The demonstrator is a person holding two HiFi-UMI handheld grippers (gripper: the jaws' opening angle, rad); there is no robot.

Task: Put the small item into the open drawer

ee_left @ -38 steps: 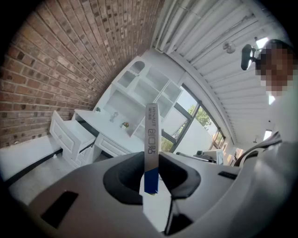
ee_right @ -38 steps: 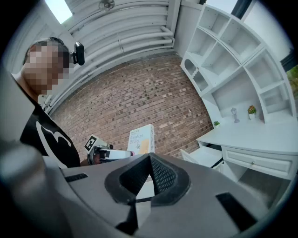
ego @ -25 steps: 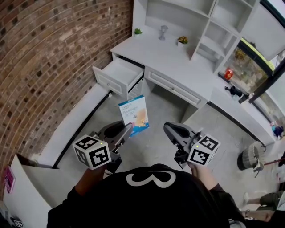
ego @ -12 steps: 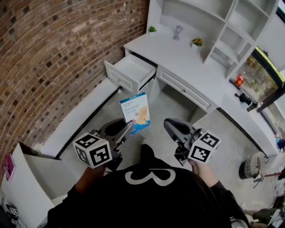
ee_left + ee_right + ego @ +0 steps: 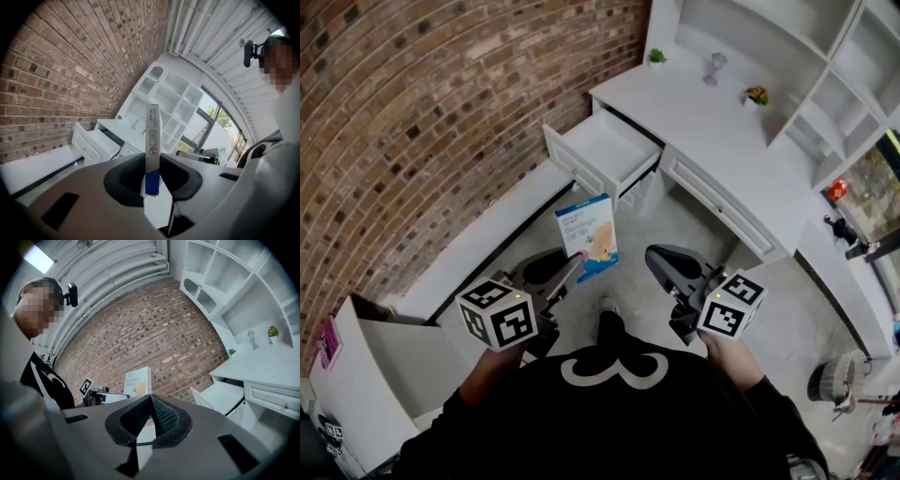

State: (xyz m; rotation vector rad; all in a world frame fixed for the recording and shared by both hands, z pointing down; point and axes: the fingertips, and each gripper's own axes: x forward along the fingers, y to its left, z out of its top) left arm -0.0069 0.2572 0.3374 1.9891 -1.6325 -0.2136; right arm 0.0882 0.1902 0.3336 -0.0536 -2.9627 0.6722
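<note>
Above the grey floor (image 5: 670,220), short of the white desk (image 5: 703,112), the left gripper (image 5: 577,259) holds a small flat white-and-blue cardboard box (image 5: 587,232) upright, with its fingers clamped on the box's lower edge. Seen from the left gripper view, the box stands edge-on between the pads. The white open drawer (image 5: 609,150) juts from the desk's left end, beside the red brick wall (image 5: 441,103), well apart from the box. The right gripper (image 5: 658,262) hangs level with the left, its fingers together with nothing between them.
</note>
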